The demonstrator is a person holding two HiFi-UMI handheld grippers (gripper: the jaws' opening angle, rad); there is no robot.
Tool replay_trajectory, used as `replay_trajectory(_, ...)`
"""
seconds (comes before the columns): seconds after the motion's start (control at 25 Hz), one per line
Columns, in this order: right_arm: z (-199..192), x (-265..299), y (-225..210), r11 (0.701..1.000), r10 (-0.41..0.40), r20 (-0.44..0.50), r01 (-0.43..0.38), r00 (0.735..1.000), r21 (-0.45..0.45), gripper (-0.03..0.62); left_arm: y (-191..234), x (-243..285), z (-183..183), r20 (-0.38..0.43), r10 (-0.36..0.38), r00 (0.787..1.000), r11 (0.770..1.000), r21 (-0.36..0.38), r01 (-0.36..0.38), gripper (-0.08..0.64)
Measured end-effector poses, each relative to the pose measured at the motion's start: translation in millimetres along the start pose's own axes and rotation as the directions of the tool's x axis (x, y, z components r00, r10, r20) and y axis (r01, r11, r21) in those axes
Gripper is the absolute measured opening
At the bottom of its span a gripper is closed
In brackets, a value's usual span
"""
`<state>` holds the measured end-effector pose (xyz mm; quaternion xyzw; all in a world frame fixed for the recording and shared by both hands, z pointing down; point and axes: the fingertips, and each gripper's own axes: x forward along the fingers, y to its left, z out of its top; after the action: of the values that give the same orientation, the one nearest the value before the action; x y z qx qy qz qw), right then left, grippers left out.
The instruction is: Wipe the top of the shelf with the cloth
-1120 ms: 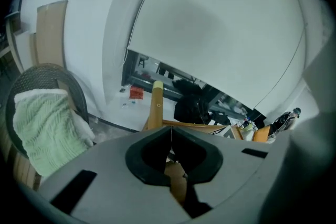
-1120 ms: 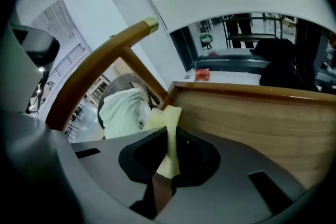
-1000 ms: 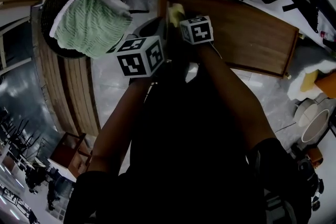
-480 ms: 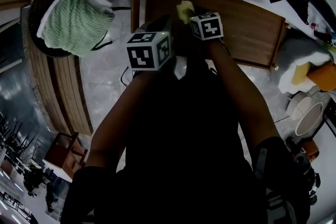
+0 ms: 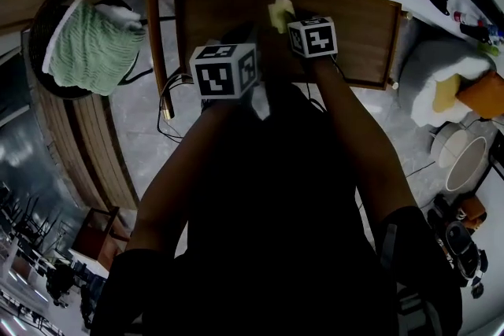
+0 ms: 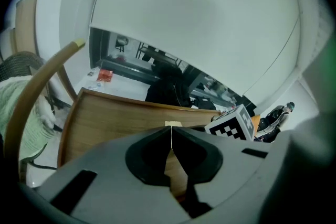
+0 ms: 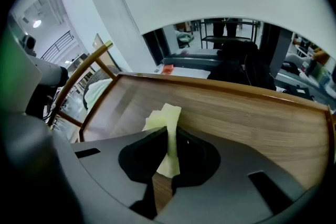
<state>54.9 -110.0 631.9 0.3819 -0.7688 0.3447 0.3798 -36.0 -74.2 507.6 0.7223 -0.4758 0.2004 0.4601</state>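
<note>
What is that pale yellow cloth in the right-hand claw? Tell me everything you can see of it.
The cloth is small, pale yellow, soft and thin-looking, folded into a crumpled wad. The right claw is shut on it: part sticks out past the tips, part shows behind them. It is held over the brown wooden shelf top; whether it presses on the wood cannot be told.
</note>
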Motion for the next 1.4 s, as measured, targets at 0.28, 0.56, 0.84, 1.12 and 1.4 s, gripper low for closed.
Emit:
replay_trajectory(0.28,-19,-28,-49,0.999,-0.024,0.012,0.024,1.0,0.026,0.043,-33,38,-15,-0.044,0.011,0.999,0.999,0.031,-0.009,0.012)
replay_trajectory(0.56,-32,-54,-98,0.996,-0.059,0.03,0.057,0.998,0.063,0.043,-75,82,-24,-0.087,-0.012,0.996,0.997,0.07,0.018,0.012)
replay_trajectory(0.84,-45,-84,-159,0.986,-0.157,0.032,0.155,0.987,0.06,0.043,-117,118,-27,-0.128,-0.055,0.99,0.991,0.116,0.07,0.012)
replay_trajectory(1.12,-63,-112,-207,0.958,-0.265,0.016,0.261,0.964,0.12,0.043,-149,132,-29,-0.142,-0.086,0.986,0.985,0.139,0.106,0.012)
replay_trajectory(1.4,-80,-142,-253,0.892,-0.424,-0.022,0.422,0.905,0.162,0.043,-165,127,-27,-0.134,-0.108,0.985,0.979,0.159,0.129,0.012)
